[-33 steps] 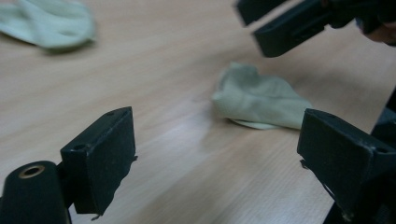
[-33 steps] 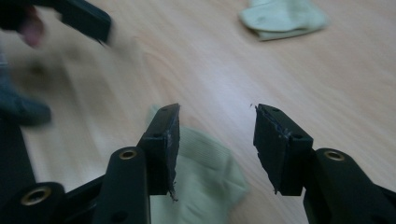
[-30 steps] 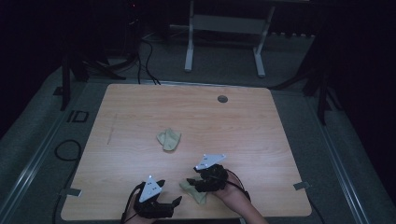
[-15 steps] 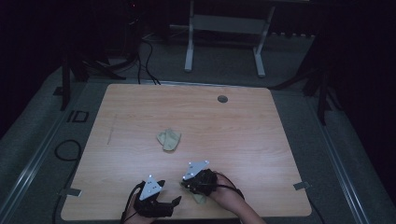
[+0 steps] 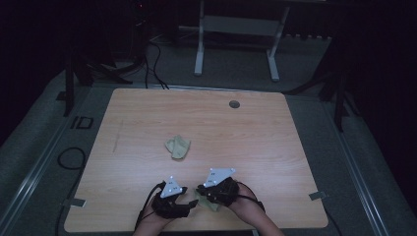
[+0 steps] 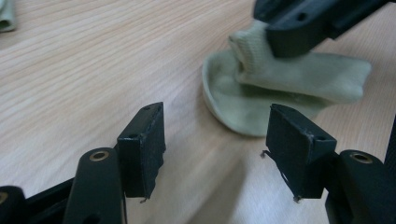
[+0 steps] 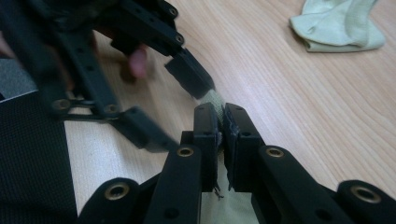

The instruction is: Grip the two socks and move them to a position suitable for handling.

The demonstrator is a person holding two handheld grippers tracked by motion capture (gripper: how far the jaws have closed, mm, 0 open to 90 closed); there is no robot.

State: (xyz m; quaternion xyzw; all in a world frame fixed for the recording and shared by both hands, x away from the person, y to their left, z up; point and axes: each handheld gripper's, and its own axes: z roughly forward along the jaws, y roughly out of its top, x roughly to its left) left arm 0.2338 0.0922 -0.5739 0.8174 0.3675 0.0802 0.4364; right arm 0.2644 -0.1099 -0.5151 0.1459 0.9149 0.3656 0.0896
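My right claw [image 7: 222, 122] is pinched tight on the green sock [image 6: 285, 88] near my edge of the table [image 5: 147, 118] to hold it up, and my left claw [image 6: 215, 137], not touching it, has been closing toward its loose end.

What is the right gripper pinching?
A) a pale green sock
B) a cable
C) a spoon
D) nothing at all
A: in the right gripper view, the right gripper has its jaws closed tight on a fold of the pale green sock, and the left gripper view shows that sock lying on the wooden table with a black jaw clamped on its cuff.
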